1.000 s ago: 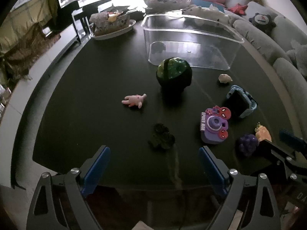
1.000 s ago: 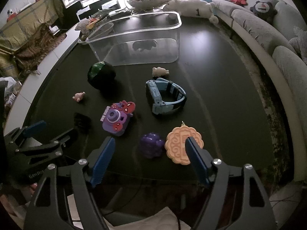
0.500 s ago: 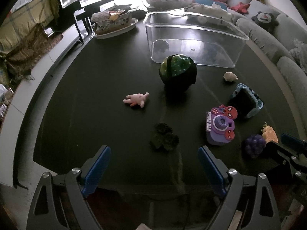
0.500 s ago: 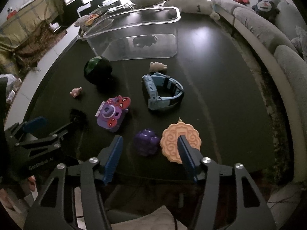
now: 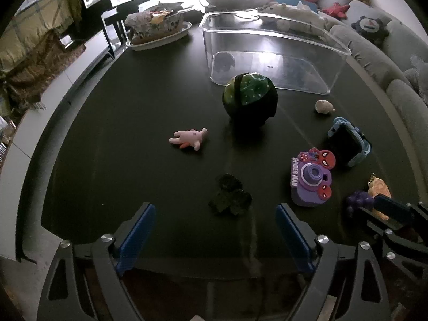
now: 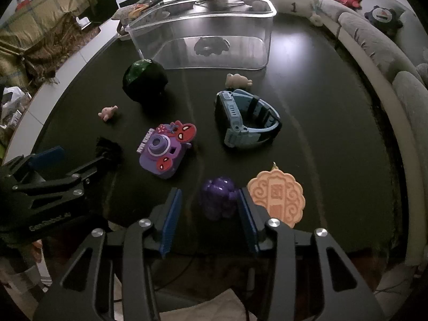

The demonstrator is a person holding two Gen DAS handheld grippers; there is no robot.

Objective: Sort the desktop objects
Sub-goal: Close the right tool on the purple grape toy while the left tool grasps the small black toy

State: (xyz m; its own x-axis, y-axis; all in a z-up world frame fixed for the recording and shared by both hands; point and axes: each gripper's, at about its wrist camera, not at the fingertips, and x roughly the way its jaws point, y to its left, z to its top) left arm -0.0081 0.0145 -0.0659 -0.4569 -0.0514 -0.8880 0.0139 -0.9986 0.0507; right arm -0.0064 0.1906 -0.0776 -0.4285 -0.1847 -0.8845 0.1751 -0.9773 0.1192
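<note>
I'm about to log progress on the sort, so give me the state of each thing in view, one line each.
Right gripper: closing around the purple grape toy, gap still on its left side.
Left gripper: open, empty, above the dark green toy.
Purple grape toy: on the table, between the right gripper's fingers.
Clear bin: upright, one dark item inside.
Blue watch: strap looped, lying on the table.
Mooncake charm: flat on the table.
</note>
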